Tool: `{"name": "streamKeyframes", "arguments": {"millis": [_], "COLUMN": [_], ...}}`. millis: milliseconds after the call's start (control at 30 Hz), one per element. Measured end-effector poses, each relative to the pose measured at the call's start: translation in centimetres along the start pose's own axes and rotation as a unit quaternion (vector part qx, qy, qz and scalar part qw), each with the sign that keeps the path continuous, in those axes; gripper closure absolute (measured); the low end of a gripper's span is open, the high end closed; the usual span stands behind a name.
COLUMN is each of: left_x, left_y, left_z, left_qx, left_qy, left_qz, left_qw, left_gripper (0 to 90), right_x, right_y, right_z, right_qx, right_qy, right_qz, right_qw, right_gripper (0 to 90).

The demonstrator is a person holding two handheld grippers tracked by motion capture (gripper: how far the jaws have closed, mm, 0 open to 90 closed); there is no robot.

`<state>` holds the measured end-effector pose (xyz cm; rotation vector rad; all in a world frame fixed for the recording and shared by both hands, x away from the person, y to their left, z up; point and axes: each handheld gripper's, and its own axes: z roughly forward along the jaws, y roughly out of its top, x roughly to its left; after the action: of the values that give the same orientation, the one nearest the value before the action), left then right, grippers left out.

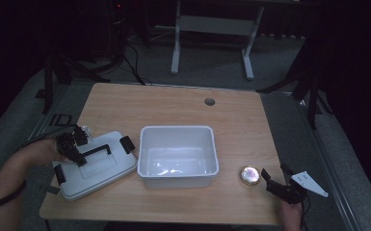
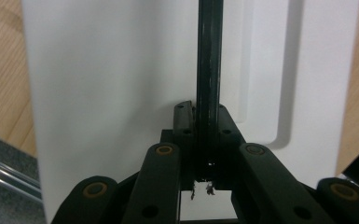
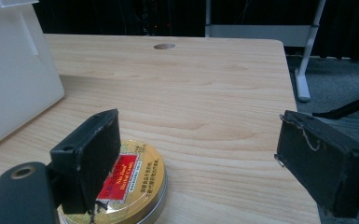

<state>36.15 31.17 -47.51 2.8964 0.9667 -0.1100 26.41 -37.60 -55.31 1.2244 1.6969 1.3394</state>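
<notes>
black jaws of the left gripper fill the bottom of the left gripper view, clamped tight on the thin black handle of the white lid; this close-up makes the pinch plain, while the high view gives only a dark cluster at the lid's near-left part. the right gripper view offers what the high view blurs: the red-and-gold label on the round tin and the right gripper spread wide, one pad just over the tin's left part, the other well off to its right, neither pressing.

largest is the wooden table, with a cable hole near its far edge, standing on grey carpet in a dark room with a white-legged frame behind. next, the white bin sits mid-table, open, nothing solid in it. the lid lies flat just left of the bin, black latches at its ends. the tin rests right of the bin, near the front edge.
</notes>
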Motion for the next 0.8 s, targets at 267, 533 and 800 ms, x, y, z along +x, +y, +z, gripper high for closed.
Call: {"name": "streamKeyframes", "arguments": {"millis": [267, 533, 800], "left_x": [0.2, 0.6, 0.9], "left_y": [0.1, -0.2, -0.3], "left_z": [1.3, 1.8, 1.2], "left_qx": [-0.004, -0.011, -0.034], "left_qy": [-0.014, -0.020, -0.031], "left_qz": [0.002, -0.001, -0.028], "left_qw": [0.9999, 0.9997, 0.9985], "left_gripper": [82.9, 82.5, 52.6], "right_x": [0.0, -0.2, -0.2], "right_y": [0.0, 0.1, 0.3], "right_z": [0.0, 0.1, 0.2], "right_qx": [0.001, 0.007, 0.047], "right_qy": [0.001, 0.003, 0.029], "right_qz": [-0.001, 0.011, 0.004], "right_qw": [1.0000, 0.9999, 0.9985], "right_gripper": [13.2, 13.2, 13.2]}}
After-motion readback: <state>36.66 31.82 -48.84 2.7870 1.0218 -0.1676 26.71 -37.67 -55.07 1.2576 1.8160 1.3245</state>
